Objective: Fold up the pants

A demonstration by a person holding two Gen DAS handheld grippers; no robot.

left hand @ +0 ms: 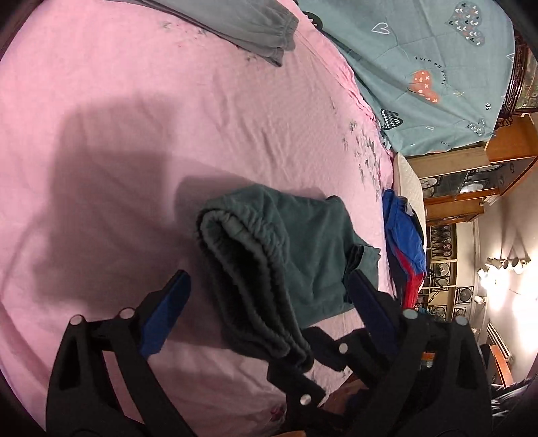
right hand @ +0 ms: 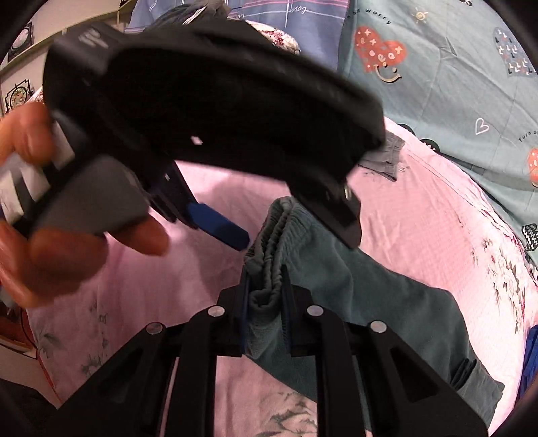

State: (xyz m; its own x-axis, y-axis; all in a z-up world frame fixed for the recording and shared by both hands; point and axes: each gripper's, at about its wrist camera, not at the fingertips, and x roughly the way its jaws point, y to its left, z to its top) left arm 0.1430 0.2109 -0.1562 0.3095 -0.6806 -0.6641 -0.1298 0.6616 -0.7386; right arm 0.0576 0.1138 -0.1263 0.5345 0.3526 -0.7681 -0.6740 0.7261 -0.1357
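Observation:
Dark green pants (left hand: 302,242) lie folded in a bundle on the pink bed sheet (left hand: 134,101), waistband toward me. My left gripper (left hand: 269,279) is open, its blue fingers on either side of the waistband end, not gripping it. In the right wrist view, my right gripper (right hand: 265,285) is shut on the elastic waistband of the pants (right hand: 370,295). The left gripper's body (right hand: 201,101) fills the upper part of that view, held by a hand (right hand: 50,242).
A second pair of grey pants (left hand: 248,27) lies folded at the far side of the bed. A teal heart-print quilt (left hand: 430,67) is bunched at the right. A blue and red garment (left hand: 403,242) lies at the bed's right edge. Wooden furniture stands beyond.

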